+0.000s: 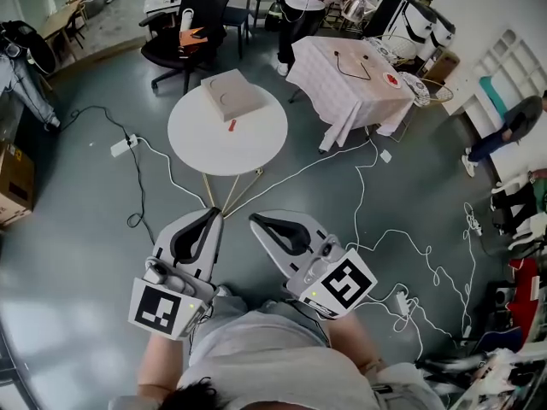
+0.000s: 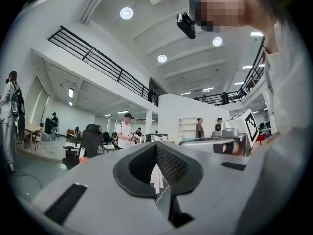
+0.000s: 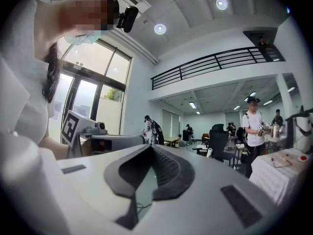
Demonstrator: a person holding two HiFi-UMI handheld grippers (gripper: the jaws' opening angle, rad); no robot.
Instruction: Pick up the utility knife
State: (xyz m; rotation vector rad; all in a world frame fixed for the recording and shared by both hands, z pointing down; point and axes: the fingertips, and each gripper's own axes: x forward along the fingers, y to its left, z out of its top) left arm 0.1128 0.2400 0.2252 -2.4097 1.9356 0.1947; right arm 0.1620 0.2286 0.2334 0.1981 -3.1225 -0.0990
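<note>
A small red utility knife lies on the round white table, just in front of a flat cardboard box. Both grippers are held close to my body, well short of the table and above the floor. My left gripper is shut with nothing in it; in the left gripper view its jaws meet at the tip and point across the room. My right gripper is also shut and empty, its tip aimed level at the room. Neither gripper view shows the knife.
White cables and a power strip trail over the grey floor around the table's legs. A black office chair stands behind the table. A cloth-covered table is at the back right, with a person beside it. A cardboard box sits far left.
</note>
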